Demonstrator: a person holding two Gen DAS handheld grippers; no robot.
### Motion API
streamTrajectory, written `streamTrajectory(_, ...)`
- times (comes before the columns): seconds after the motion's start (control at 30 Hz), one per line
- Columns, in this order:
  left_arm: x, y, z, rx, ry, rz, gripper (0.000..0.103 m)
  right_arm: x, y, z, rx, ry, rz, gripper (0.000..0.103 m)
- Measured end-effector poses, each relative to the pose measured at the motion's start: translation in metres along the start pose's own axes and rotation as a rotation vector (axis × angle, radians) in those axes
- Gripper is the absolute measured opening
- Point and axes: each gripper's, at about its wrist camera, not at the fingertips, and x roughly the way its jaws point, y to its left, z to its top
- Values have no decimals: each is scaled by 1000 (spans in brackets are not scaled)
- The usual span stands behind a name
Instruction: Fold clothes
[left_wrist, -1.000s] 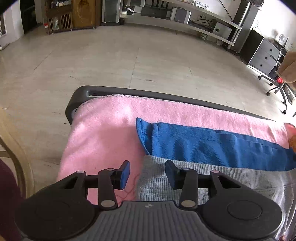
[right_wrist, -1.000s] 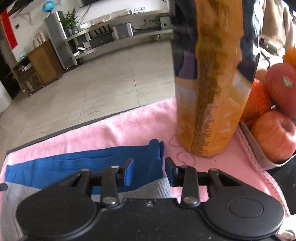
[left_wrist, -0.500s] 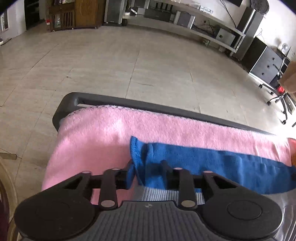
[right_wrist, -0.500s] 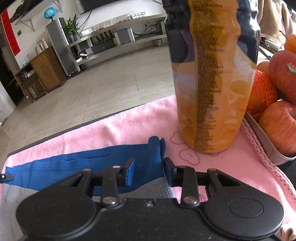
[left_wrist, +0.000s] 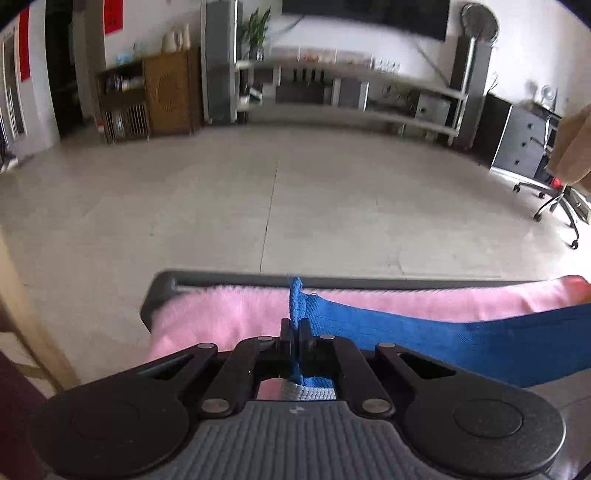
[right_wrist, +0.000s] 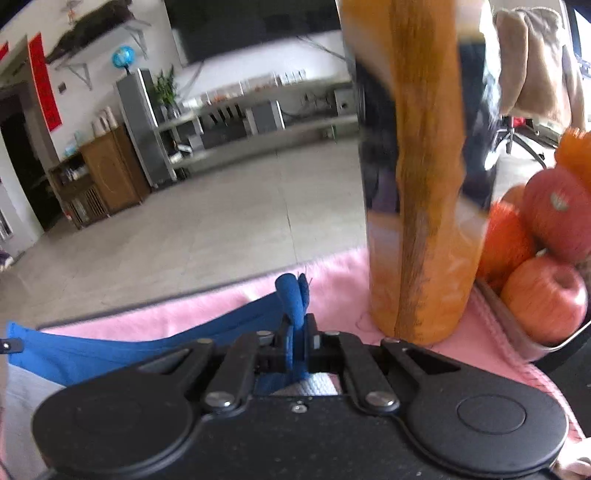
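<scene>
Both tools have just closed and now pinch the blue garment: the left tool (left_wrist: 295, 334) grips one end of the blue garment (left_wrist: 461, 341), the right tool (right_wrist: 295, 338) the other, and the cloth lifts taut off the pink towel (left_wrist: 229, 314) covering the bench (left_wrist: 162, 286), so a fold looks ready to begin. Only the right wrist view shows the tall orange bottle (right_wrist: 417, 221) and the fruit tray (right_wrist: 517, 332) just beside that corner; the left wrist view shows the bench's open left end.
</scene>
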Motion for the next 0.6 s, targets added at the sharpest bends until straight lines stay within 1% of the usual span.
streamTrajectory(0.17,-71,-4,-3,-2,-73,2,2,-66,10,13,-4,-37,40,5)
streamTrajectory(0.27,-115,5,-15,-21,-107,15,2,-112,14,13,-3,-46,58,5)
streamTrajectory(0.37,-158,22,-35,-78,-126,18,2,-160,12,9,15,-44,79,5)
streamTrajectory(0.5,-205,42,-74,-124,-141,51,2,-217,5,-13,44,-36,97,5)
streamTrajectory(0.6,-231,49,-110,-154,-123,76,2,-247,-5,-45,73,-15,104,5)
